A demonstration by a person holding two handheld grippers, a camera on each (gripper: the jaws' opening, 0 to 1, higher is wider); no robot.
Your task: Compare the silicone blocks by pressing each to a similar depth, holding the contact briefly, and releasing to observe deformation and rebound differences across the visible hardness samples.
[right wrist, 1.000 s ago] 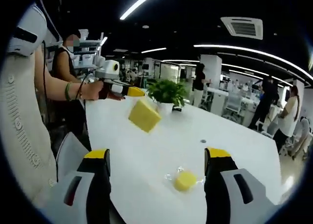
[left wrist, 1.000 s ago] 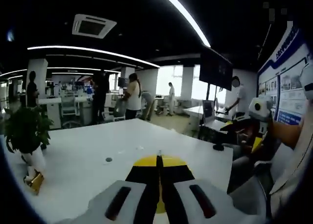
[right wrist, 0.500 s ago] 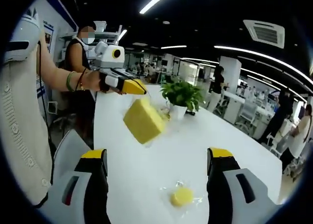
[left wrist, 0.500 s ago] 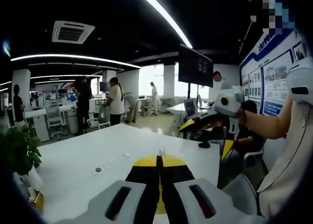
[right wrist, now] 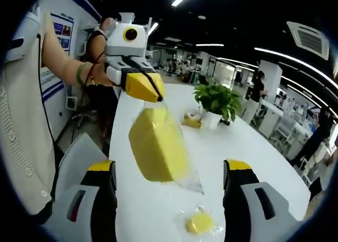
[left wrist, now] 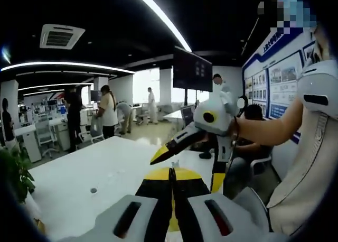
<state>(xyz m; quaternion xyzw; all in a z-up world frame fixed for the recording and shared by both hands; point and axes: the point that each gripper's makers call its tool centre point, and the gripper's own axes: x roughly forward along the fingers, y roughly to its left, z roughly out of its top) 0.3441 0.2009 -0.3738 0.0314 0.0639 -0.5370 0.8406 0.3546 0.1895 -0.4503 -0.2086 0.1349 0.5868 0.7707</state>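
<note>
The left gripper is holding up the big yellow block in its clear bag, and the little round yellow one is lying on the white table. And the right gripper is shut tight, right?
Not quite: the right gripper is open, jaws wide apart, in the right gripper view. The left gripper does hold the big yellow silicone block by its clear bag, and the small round yellow block lies on the white table.

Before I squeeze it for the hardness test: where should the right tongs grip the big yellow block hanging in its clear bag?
Probably across its broad flat faces at mid-body. The big yellow block hangs by its bag from the shut left tongs, tilted, above the white table. The open right tongs already straddle it, so advance straight forward; avoid the loose film below.
</note>
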